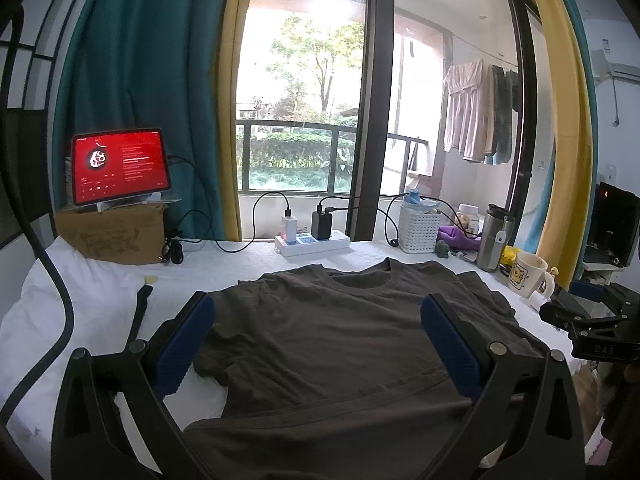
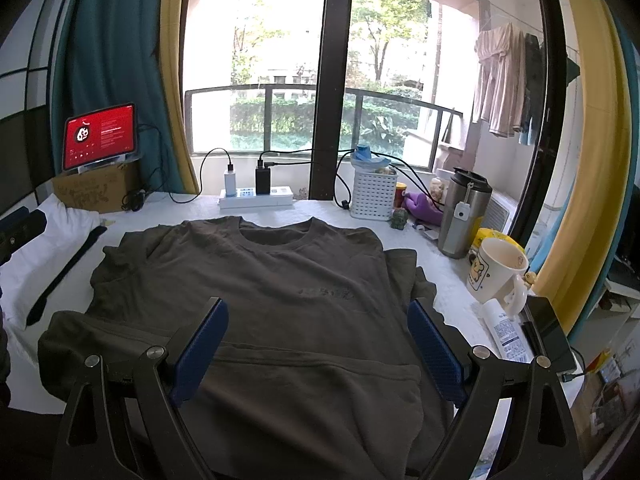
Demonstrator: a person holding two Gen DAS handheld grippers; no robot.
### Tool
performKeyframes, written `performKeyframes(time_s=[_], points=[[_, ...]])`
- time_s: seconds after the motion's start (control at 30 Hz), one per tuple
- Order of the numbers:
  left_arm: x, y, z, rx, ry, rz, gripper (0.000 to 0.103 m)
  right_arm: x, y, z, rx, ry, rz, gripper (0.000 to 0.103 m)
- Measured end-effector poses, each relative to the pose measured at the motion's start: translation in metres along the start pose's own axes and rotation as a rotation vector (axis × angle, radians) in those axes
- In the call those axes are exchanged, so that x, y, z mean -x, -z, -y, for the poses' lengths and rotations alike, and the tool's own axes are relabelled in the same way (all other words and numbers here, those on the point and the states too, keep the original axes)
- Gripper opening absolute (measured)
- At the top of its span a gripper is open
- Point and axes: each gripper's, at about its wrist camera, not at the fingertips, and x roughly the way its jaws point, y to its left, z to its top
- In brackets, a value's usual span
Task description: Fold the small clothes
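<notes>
My left gripper (image 1: 316, 344) stands with its blue-padded fingers (image 1: 186, 344) spread wide, holding nothing. The dark brown T-shirt (image 1: 320, 332) lies flat between and beyond them on the white table cover (image 1: 248, 264), neckline at the far end, its near hem folded up in a band just ahead of my fingertips. My right gripper (image 2: 318, 350) is likewise wide apart and empty, its pads (image 2: 438, 354) flanking the lower half of the same shirt; whether they touch the cloth I cannot tell.

Beyond the shirt's collar, straight ahead of my left fingers, sits a white power strip (image 1: 312, 242) with two chargers plugged in. Far to the left of my fingers a tablet (image 1: 120, 166) with a red screen stands on a cardboard box (image 1: 112, 236). To the right, past the shirt's edge, are a white basket (image 2: 374, 196), a steel tumbler (image 2: 462, 214) and a cartoon mug (image 2: 498, 272), all apart from the shirt. A black strap (image 2: 64, 272) lies left of it.
</notes>
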Motion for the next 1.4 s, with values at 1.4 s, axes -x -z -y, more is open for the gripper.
performKeyframes(time_s=[1.4], points=[[-0.027, 0.009, 0.000, -0.020, -0.009, -0.070, 0.102, -0.023, 0.008, 0.011, -0.011, 0.010, -0.044, 0.092]])
